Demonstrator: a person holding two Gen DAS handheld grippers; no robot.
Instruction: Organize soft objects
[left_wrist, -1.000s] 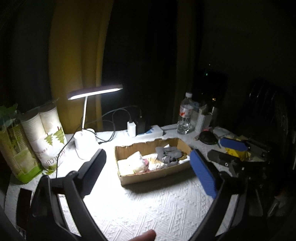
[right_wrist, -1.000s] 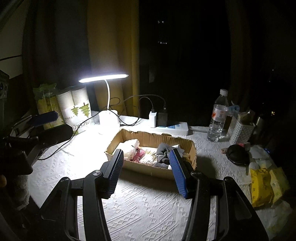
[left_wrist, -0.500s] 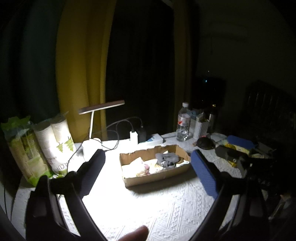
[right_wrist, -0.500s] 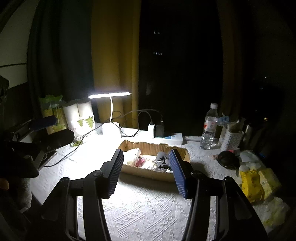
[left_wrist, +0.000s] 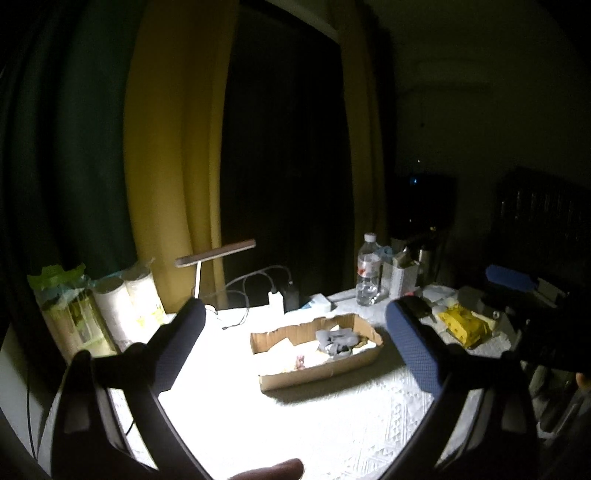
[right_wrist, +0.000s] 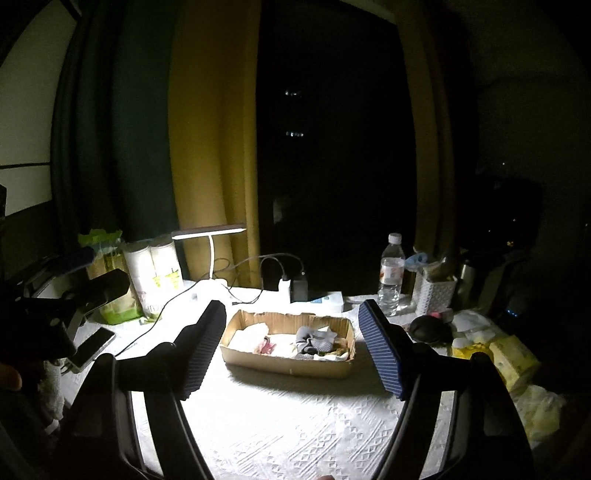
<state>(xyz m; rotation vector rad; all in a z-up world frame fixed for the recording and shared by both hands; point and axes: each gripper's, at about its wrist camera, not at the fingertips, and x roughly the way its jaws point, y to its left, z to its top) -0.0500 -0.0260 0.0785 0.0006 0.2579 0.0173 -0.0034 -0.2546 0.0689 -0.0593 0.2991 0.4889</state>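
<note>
A shallow cardboard box sits mid-table under a desk lamp. It holds soft items: a grey sock bundle, white cloths and a small pink piece. My left gripper is open and empty, held well back from the box. My right gripper is open and empty too, also back from the box. Each gripper shows in the other's view, the right one at the right and the left one at the left.
A white desk lamp, charger and power strip stand behind the box. Paper cup stacks and a green bag are at the left, with a phone. A water bottle, white holder, black pouch and yellow packets are at the right.
Both grippers have pulled back and up from the box, so it looks smaller and farther. The right gripper's jaws have spread wider. The box contents have not moved.
</note>
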